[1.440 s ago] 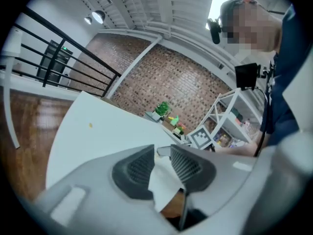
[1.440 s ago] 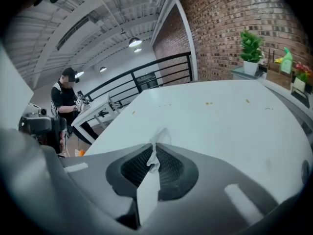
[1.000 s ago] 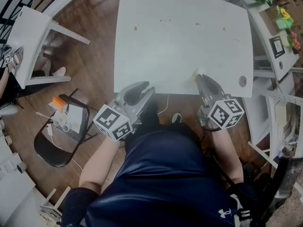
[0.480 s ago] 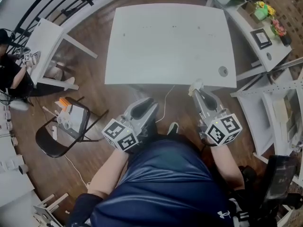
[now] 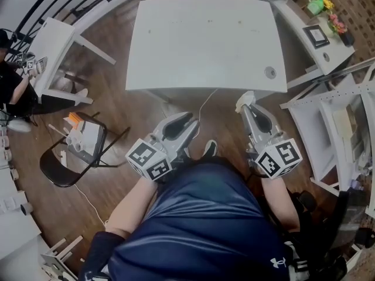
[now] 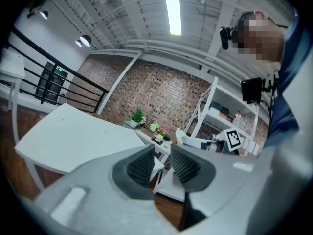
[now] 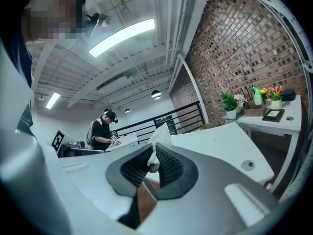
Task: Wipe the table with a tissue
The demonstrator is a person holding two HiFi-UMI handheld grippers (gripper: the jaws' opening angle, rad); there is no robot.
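The white table (image 5: pixel 205 40) stands ahead of me, its near edge beyond both grippers. A small crumpled white tissue (image 5: pixel 245 101) sticks out of my right gripper (image 5: pixel 246 106), which is shut on it and hangs over the wooden floor just short of the table's near right corner. In the right gripper view the tissue (image 7: pixel 160 133) is pinched between the ribbed pads of that gripper (image 7: pixel 154 155), with the table (image 7: pixel 220 146) behind. My left gripper (image 5: pixel 188 124) is held off the table at the left, over the floor. Its jaws (image 6: pixel 160 160) stand a little open with nothing between them.
A cable (image 5: pixel 202 113) hangs from the table's near edge, close to a round grommet hole (image 5: pixel 270 72). A black folding chair (image 5: pixel 76 151) with small items stands at the left, behind it a small white table (image 5: pixel 50 51) and a person (image 5: pixel 12 81). A desk with plants (image 5: pixel 328 28) and shelving (image 5: pixel 328 127) are at the right.
Both grippers have pulled back from the table's near edge towards my body. The right gripper, tissue still in it, has left the tabletop and now hangs over the floor.
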